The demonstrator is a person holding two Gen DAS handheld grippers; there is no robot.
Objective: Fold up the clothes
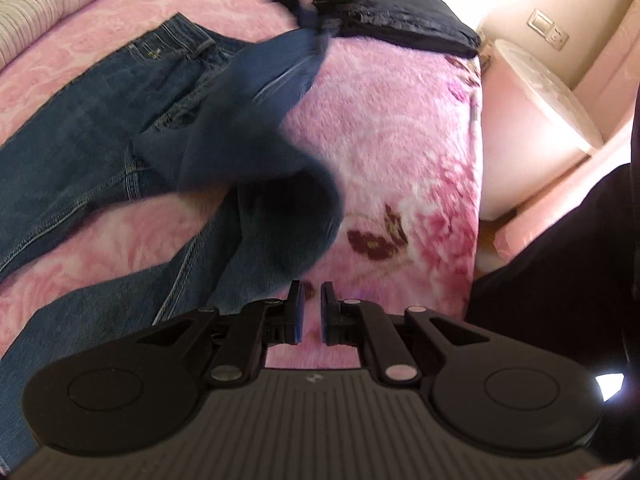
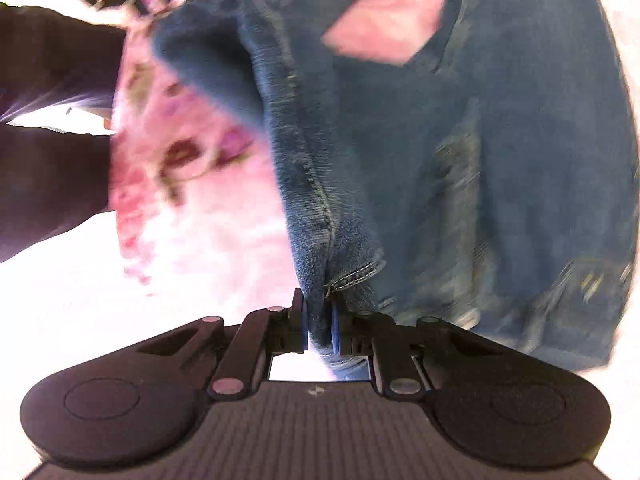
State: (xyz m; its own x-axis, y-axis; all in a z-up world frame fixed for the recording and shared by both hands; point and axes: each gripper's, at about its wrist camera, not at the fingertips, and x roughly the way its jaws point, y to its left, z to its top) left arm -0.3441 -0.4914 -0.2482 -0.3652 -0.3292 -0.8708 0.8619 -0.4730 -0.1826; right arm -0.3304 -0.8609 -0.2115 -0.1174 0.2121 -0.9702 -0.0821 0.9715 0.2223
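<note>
A pair of blue denim jeans (image 1: 80, 136) lies on a bed covered by a fluffy pink floral blanket (image 1: 400, 140). In the left wrist view the waistband, with its stitched pocket, sits toward the far left, and the legs run down toward the near left edge. One part of the jeans is raised off the blanket: a blurred band of denim rises from a dark hanging loop of cloth in the middle of the view up to the right hand-held gripper (image 1: 320, 0) at the top edge.

In the right wrist view that right hand-held gripper (image 2: 319, 320) is clamped on a hemmed, seamed edge of the denim, the cloth pinched between its blue pads. The rest of the jeans spreads away beyond it, to the right in that view.

The left hand-held gripper (image 1: 311, 312) hovers over bare blanket just to the right of the lifted cloth. Its jaws stand a narrow gap apart with nothing between them, and it touches no denim.

A folded dark cloth (image 1: 400, 12) lies at the far end of the bed, and a person's dark sleeve shows at the edge of both views.

Judging by the lifted, blurred denim, the step in hand is carrying one part of the jeans over another to make a fold. The next move likely calls for laying the held edge squarely on the denim below, while the free left gripper steadies or smooths the cloth.
</note>
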